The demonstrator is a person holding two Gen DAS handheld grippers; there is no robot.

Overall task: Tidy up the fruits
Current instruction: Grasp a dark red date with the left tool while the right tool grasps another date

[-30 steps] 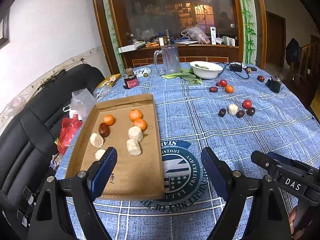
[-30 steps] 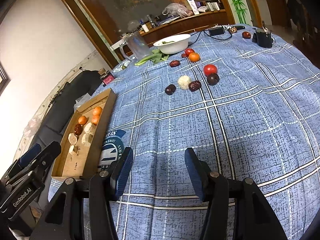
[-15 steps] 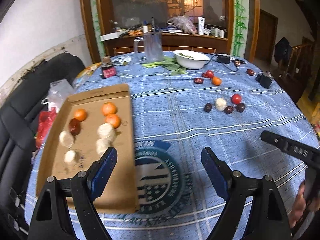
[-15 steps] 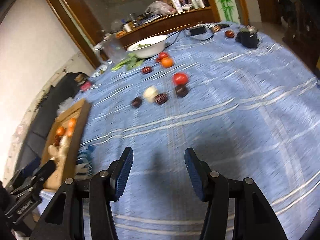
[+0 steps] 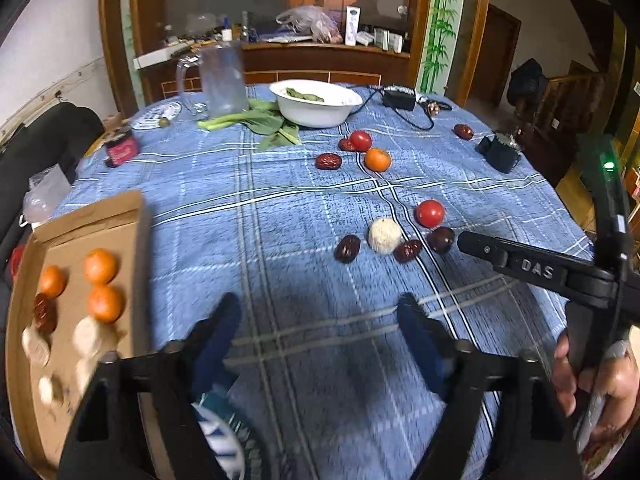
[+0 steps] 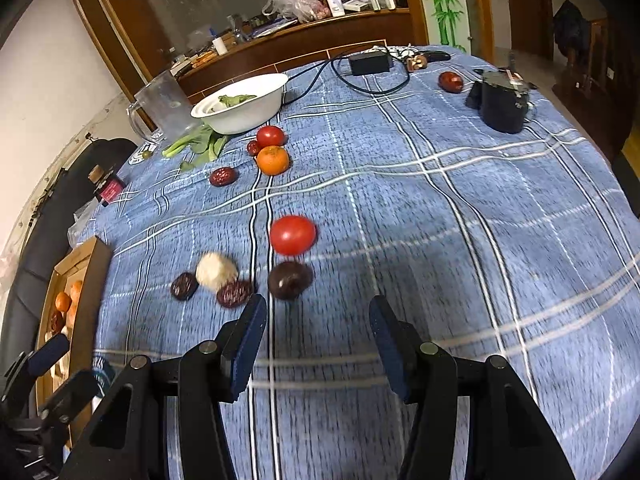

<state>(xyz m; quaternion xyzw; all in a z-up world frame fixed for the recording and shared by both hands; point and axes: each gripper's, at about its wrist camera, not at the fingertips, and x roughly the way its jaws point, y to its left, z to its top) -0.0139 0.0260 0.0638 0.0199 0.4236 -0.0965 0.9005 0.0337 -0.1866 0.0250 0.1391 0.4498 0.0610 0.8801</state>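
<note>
A cardboard tray (image 5: 72, 224) at the left holds oranges (image 5: 100, 266), a dark date and several pale lumps. On the blue checked cloth lie a red tomato (image 6: 292, 235), a dark plum (image 6: 289, 279), a pale ball (image 6: 216, 271) and dark dates (image 6: 233, 293); farther back lie an orange (image 6: 273, 159), another tomato (image 6: 270, 136) and a date (image 6: 222, 176). My right gripper (image 6: 318, 336) is open and empty, just short of the plum. My left gripper (image 5: 320, 334) is open and empty over bare cloth, right of the tray.
A white bowl (image 6: 240, 110) with greens, a clear jug (image 6: 162, 106), leafy stalks (image 5: 256, 120), a black adapter with cable (image 6: 370, 64), a black device (image 6: 502, 102) and a lone date (image 6: 451, 81) stand at the back. A small jar (image 5: 120, 146) is at the left.
Both grippers have moved forward and right, towards the loose fruit cluster. The tray has slid to the left edge of both views. Both stay open.
</note>
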